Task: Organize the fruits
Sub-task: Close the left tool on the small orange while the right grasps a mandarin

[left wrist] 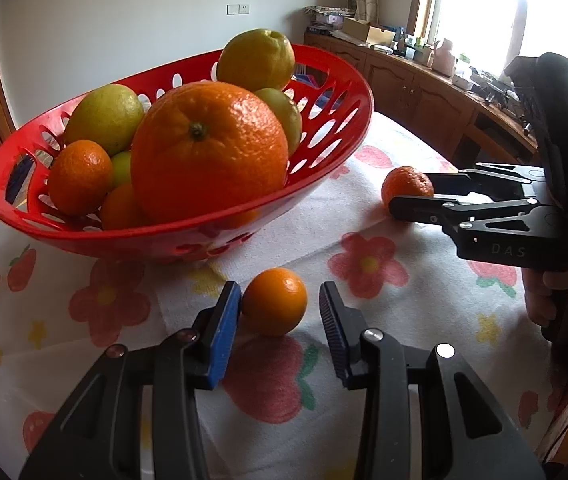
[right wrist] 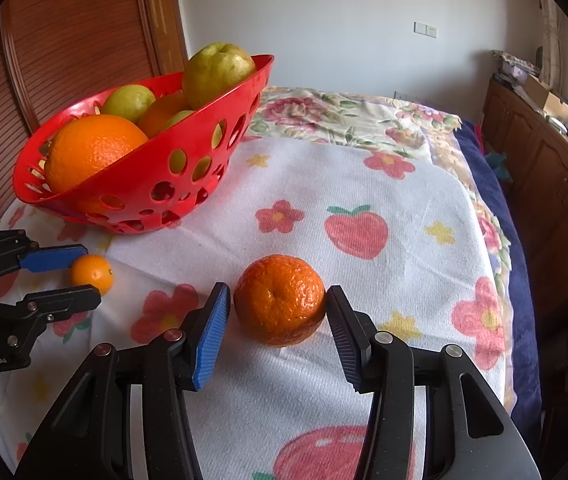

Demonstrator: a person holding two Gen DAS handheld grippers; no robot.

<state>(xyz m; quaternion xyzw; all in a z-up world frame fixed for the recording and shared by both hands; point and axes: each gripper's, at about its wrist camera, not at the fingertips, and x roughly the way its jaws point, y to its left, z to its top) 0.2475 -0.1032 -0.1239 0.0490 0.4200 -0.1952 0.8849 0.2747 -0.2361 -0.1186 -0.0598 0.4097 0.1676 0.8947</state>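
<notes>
step: pre-grasp | left hand-held gripper [left wrist: 280, 312] open astride small orange [left wrist: 274, 301] | right hand-held gripper [right wrist: 278, 316] open astride mandarin [right wrist: 280, 300] | next, likely: close, lift toward basket [right wrist: 244, 92] at 10 o'clock

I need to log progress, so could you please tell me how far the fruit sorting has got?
Done: the red perforated plastic basket holds several fruits. In hand: the open left gripper brackets a small smooth orange; the open right gripper brackets a bumpy mandarin. Left: grasping and binning both.
</notes>
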